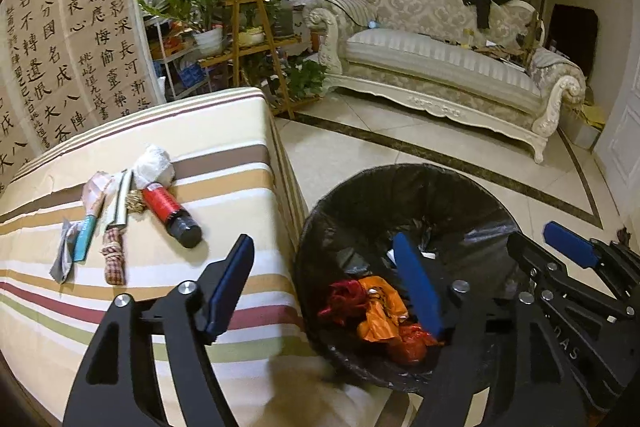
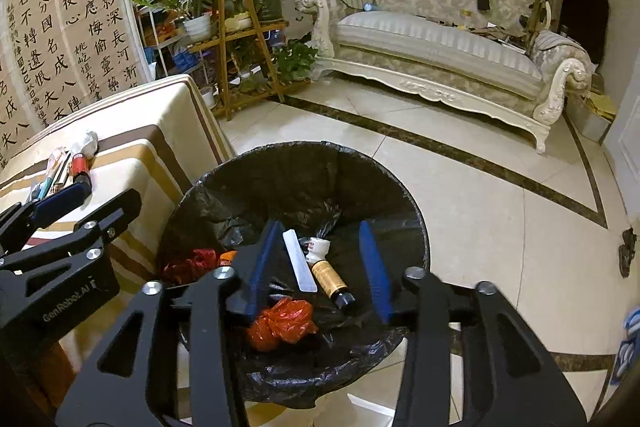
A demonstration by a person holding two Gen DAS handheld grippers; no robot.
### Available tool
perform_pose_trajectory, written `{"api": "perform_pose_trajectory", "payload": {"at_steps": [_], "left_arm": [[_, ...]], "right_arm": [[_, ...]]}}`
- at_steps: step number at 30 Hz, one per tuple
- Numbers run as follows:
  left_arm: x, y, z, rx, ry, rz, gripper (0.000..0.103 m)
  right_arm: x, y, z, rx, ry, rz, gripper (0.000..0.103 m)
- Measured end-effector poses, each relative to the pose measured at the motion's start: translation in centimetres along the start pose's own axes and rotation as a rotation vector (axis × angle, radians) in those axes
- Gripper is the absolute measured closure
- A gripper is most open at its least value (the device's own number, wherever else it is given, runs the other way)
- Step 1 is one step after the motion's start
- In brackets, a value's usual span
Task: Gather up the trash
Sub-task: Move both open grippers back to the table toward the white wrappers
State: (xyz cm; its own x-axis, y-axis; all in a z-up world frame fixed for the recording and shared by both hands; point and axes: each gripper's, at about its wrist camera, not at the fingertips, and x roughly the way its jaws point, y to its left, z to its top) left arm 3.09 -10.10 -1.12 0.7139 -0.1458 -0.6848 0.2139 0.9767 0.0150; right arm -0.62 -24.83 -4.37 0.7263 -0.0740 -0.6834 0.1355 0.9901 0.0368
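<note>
Trash lies on the striped table, up and left of the open, empty left gripper, the nearer one.

Striped table bears bottle, wrappers.

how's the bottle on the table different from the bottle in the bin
The red-labelled bottle lies on the striped tablecloth among other scraps; the amber bottle lies in the black-lined bin. The first's label is red, the second's body golden-brown. Both have dark caps and lie flat.
</note>
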Motion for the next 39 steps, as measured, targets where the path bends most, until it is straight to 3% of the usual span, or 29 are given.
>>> {"api": "perform_pose_trajectory", "payload": {"at_steps": [6, 15, 30, 39], "left_arm": [[-1.0, 1.5, 0.1, -0.011, -0.018, 0.025, 0.03], [-2.1, 6.2, -0.4, -0.073, -0.015, 0.096, 0.03], [-3.1, 18.8, -1.7, -0.241, 0.018, 0.291, 0.03], [-1.0, 22.1, -2.3, -0.269, 0.098, 0.282, 0.05]], "right_arm": [[-0.3, 0.4, 0.3, 0.003, -0.009, 0.005, 0.052], [-0.6, 3.3, 0.6, -0.036, -0.008, 0.065, 0.052], [-0.5, 10.9, 1.4, -0.141, 0.002, 0.196, 0.052], [0.1, 13.7, 1.9, -0.178, 0.016, 0.233, 0.052]]}}
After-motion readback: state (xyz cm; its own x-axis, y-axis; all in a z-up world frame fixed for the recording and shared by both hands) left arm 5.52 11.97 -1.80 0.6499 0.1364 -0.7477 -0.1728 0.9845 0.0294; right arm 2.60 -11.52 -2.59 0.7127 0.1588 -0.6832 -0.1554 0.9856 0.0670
